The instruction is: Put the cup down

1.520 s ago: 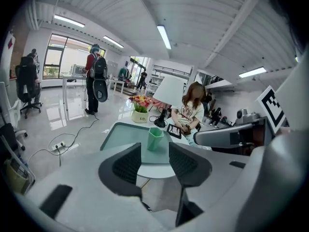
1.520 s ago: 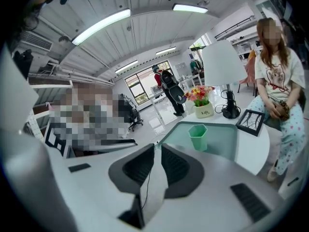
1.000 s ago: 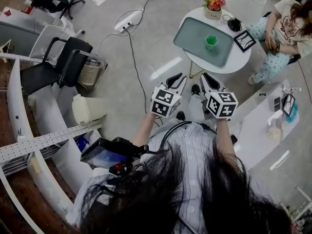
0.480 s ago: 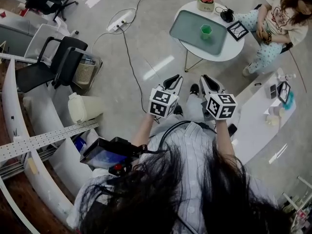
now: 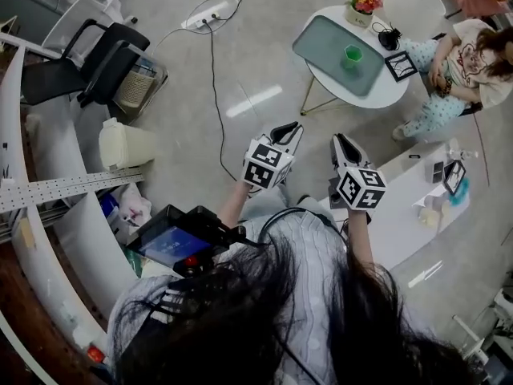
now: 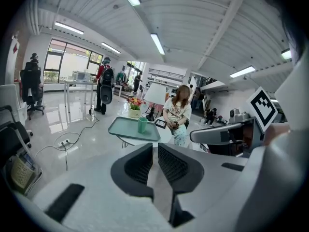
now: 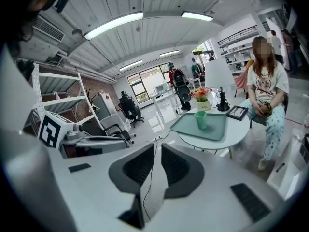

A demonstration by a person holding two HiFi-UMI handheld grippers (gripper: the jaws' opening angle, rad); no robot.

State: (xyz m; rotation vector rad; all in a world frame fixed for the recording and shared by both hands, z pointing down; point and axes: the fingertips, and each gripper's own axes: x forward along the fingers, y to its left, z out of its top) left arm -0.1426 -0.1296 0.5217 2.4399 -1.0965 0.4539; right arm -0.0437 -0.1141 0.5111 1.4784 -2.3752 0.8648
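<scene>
The green cup stands upright on a teal tray on a round white table, far ahead of both grippers; neither holds it. My left gripper is raised at chest height. Its jaws are closing to a narrow slit with nothing between them. My right gripper is beside it, its jaws also a slit apart and empty. In the left gripper view the cup shows beyond the left gripper. The right gripper view has the cup past the right gripper.
A flower pot, headphones and a picture frame share the table. A person sits at its right. A cable runs over the floor. Office chairs and a white bin stand left, a white counter right.
The left gripper's jaws have drawn closer together. The head view has swung, so the table sits further right and the chairs higher. Both grippers stay side by side.
</scene>
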